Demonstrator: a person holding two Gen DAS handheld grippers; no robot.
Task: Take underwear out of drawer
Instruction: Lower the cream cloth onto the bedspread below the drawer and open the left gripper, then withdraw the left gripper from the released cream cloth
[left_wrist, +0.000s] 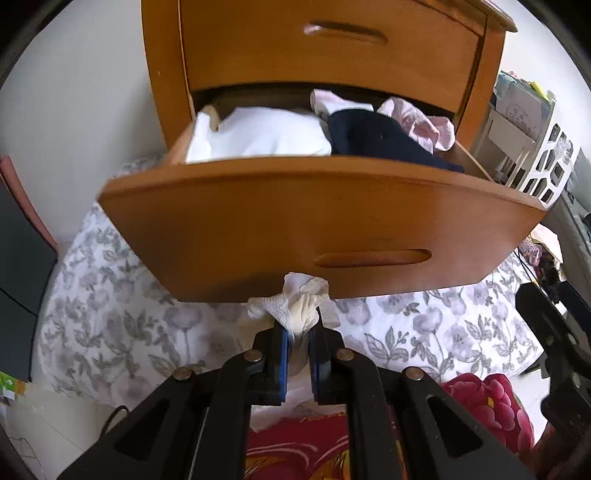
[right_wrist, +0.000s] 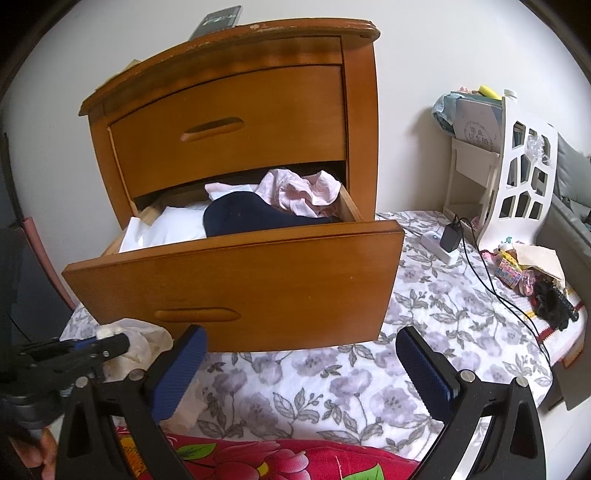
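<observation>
A wooden bedside cabinet has its lower drawer (left_wrist: 258, 218) (right_wrist: 236, 280) pulled out. Inside lie a white garment (left_wrist: 258, 136) (right_wrist: 166, 229), a navy one (left_wrist: 376, 136) (right_wrist: 243, 218) and a pink one (left_wrist: 421, 125) (right_wrist: 299, 192). My left gripper (left_wrist: 298, 332) (right_wrist: 110, 341) is shut on a cream-white mesh underwear (left_wrist: 299, 302) (right_wrist: 144, 343), held low in front of the drawer front, just above the bed. My right gripper (right_wrist: 301, 354) stands open below the drawer front with nothing between its fingers.
The cabinet stands on a grey floral bedspread (left_wrist: 110, 325) (right_wrist: 424, 302). A red floral quilt (left_wrist: 491, 406) (right_wrist: 258, 458) lies near me. A white shelf (right_wrist: 517, 177), a charger with its cable (right_wrist: 452, 236) and small clutter (right_wrist: 532, 277) sit on the right.
</observation>
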